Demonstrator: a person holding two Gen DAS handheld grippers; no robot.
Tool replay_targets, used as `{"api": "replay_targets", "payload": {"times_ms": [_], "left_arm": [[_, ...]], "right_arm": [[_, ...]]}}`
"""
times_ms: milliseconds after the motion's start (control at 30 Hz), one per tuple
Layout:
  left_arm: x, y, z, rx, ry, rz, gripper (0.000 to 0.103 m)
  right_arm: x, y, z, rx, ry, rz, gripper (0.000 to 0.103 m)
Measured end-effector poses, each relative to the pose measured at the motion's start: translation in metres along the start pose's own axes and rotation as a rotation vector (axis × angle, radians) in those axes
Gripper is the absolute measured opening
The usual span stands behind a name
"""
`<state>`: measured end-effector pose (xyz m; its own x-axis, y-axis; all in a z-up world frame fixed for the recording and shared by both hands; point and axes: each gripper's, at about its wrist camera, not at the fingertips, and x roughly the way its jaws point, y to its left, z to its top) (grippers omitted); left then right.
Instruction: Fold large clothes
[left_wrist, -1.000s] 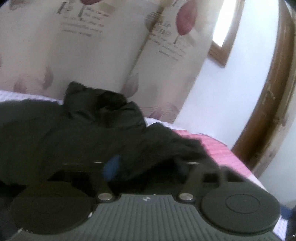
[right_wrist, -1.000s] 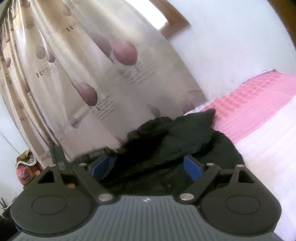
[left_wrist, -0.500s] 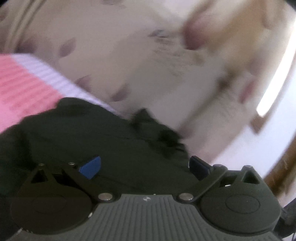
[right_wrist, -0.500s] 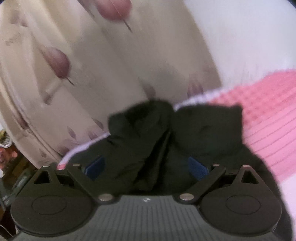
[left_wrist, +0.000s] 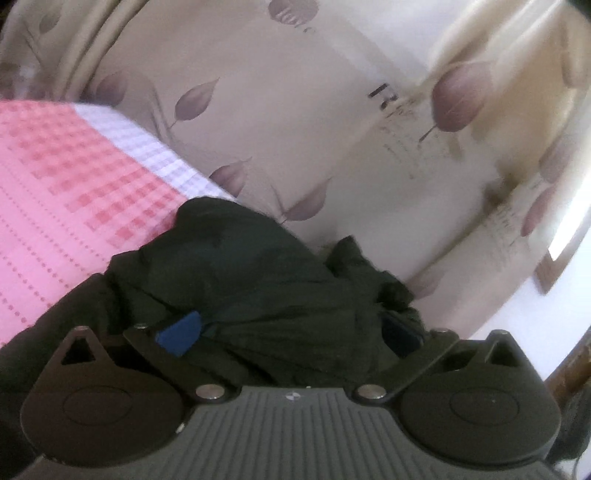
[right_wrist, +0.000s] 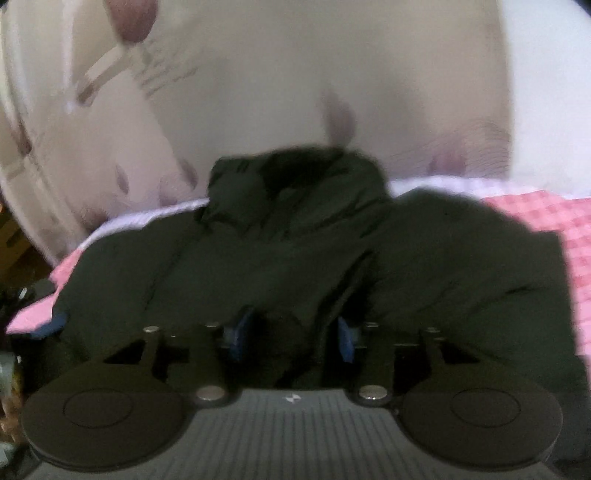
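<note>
now | curtain (left_wrist: 332, 122) print: large "r" legible | rest blurred

The left hand-held gripper (left_wrist: 290, 332) has a grey ribbed body with a small round emblem at its front edge, flanked by two black round discs. Black link arms run forward from silver rivets to fingers (left_wrist: 179, 332) tipped with blue pads. The right hand-held gripper (right_wrist: 291, 338) is built the same: ribbed grey housing, black discs, silver rivets, blue-padded fingers (right_wrist: 236, 338).

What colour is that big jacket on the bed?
The jacket is very dark green, nearly black; clearest in the right wrist view.
</note>
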<state>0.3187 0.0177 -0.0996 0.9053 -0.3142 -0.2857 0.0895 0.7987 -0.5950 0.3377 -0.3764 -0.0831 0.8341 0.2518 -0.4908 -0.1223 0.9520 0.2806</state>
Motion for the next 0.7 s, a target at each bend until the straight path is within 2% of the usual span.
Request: {"api": "replay_targets", "payload": {"times_ms": [33, 100, 200, 267, 300, 333, 433, 533, 600, 633, 667, 700], "left_arm": [[0.001, 0.001, -0.001, -0.009, 0.006, -0.006, 0.103], [0.003, 0.006, -0.005, -0.041, 0.012, -0.033, 0.103], [0.002, 0.013, -0.008, -0.075, -0.015, -0.053, 0.103], [0.001, 0.014, -0.009, -0.082, -0.021, -0.057, 0.103], [0.001, 0.013, -0.009, -0.080, -0.020, -0.056, 0.103], [0.001, 0.013, -0.010, -0.077, -0.018, -0.054, 0.103], [0.001, 0.014, -0.012, -0.075, -0.023, -0.049, 0.103], [0.002, 0.015, -0.013, -0.075, -0.022, -0.033, 0.102], [0.002, 0.016, -0.013, -0.078, -0.022, -0.021, 0.100], [0.002, 0.017, -0.013, -0.081, -0.023, -0.018, 0.099], [0.002, 0.017, -0.014, -0.081, -0.023, 0.000, 0.091], [0.002, 0.017, -0.014, -0.086, -0.021, 0.024, 0.091]], "right_arm": [[-0.012, 0.003, 0.009, -0.010, -0.043, -0.016, 0.060], [-0.034, 0.019, 0.030, -0.043, -0.114, -0.007, 0.060], [-0.039, 0.073, 0.065, -0.135, -0.131, 0.190, 0.060], [-0.021, 0.118, 0.078, -0.208, -0.075, 0.326, 0.059], [-0.003, 0.145, 0.081, -0.265, -0.032, 0.385, 0.055], [0.014, 0.168, 0.081, -0.321, 0.010, 0.420, 0.042], [0.077, 0.230, 0.074, -0.453, 0.146, 0.486, 0.020], [0.134, 0.270, 0.063, -0.523, 0.242, 0.518, 0.014], [0.168, 0.285, 0.055, -0.543, 0.303, 0.518, 0.013], [0.181, 0.290, 0.047, -0.546, 0.336, 0.511, 0.013], [0.199, 0.293, 0.041, -0.561, 0.372, 0.489, 0.013], [0.215, 0.291, 0.033, -0.583, 0.391, 0.462, 0.010]]}}
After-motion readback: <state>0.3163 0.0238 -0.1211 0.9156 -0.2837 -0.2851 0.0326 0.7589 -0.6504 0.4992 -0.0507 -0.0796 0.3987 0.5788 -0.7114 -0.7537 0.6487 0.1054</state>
